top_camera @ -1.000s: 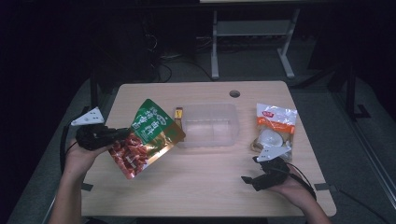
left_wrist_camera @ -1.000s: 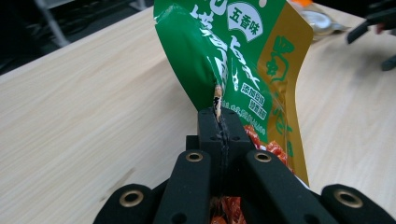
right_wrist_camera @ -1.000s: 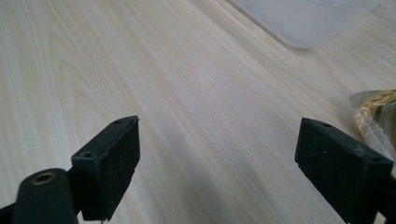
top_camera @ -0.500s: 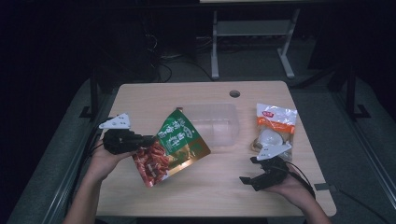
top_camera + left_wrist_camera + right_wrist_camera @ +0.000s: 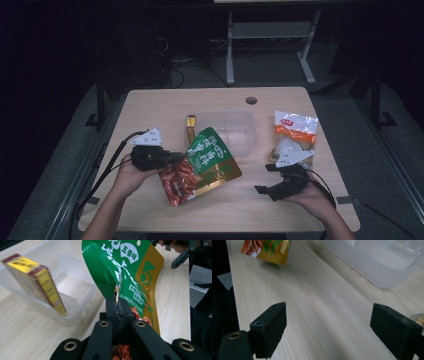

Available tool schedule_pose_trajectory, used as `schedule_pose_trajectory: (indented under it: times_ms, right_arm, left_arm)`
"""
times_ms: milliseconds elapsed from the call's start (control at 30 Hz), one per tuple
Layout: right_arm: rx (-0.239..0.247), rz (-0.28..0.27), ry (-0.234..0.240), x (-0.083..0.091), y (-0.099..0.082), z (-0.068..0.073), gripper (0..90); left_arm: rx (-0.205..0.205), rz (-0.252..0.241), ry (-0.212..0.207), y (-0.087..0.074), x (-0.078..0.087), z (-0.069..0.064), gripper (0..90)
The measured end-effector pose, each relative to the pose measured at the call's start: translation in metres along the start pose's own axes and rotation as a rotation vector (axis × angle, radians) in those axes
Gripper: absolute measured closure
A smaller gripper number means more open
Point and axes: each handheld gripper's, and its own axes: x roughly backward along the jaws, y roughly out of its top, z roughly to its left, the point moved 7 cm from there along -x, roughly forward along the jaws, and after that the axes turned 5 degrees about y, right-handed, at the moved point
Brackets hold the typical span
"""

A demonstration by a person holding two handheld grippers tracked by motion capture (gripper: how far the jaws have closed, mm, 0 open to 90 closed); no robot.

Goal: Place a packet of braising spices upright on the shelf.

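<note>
Being pinched by its edge in the clamped left gripper (image 5: 172,159), the limp, crinkly snack pouch (image 5: 202,165) is being held just before the clear container (image 5: 239,131); the right gripper (image 5: 272,182) is resting agape, empty.

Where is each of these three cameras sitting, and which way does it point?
High view: above the person's side, looking forward and down on the table; both forearms, left claw, right claw.
Left gripper view: rides the left claw, shut on the green pouch, facing the tub.
Right gripper view: rides the open right claw, low over the table.
Shared: pouch and tub appear in all three.
</note>
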Motion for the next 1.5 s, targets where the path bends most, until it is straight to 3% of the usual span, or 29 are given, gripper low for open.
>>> schedule_pose_trajectory:
  times_ms: [233,500,667,900,1100,1167,1200,1267,1500]
  right_arm:
    - [0.007,-0.031,0.021,0.003,0.011,0.002,13.4]
    - [0.021,-0.075,0.05,-0.001,0.036,0.0,14.4]
    - [0.049,-0.083,0.078,-0.015,0.06,-0.002,15.0]
    - [0.061,-0.081,0.113,-0.029,0.075,-0.004,16.8]
    - [0.065,-0.079,0.177,-0.045,0.09,0.0,27.9]
    - [0.076,-0.071,0.178,-0.048,0.091,0.0,29.9]
    - [0.085,-0.071,0.197,-0.053,0.093,0.001,39.7]
    - [0.084,-0.062,0.218,-0.054,0.093,0.002,49.1]
    - [0.107,-0.051,0.269,-0.053,0.089,0.005,73.2]
  left_arm:
    - [-0.01,0.011,-0.02,-0.001,-0.011,-0.008,89.7]
    - [-0.032,0.019,-0.024,0.001,-0.016,-0.015,89.7]
    - [-0.04,0.026,-0.011,0.0,-0.017,-0.014,89.7]
    - [-0.049,0.023,-0.004,0.001,-0.016,-0.013,89.7]
    - [-0.05,0.016,-0.002,0.002,-0.013,-0.013,89.6]
    - [-0.046,0.014,-0.004,0.002,-0.013,-0.013,89.7]
    - [-0.05,0.011,-0.006,0.002,-0.012,-0.014,89.6]
    - [-0.052,0.008,-0.009,0.003,-0.012,-0.014,89.6]
    - [-0.05,-0.001,-0.026,0.003,-0.011,-0.016,89.6]
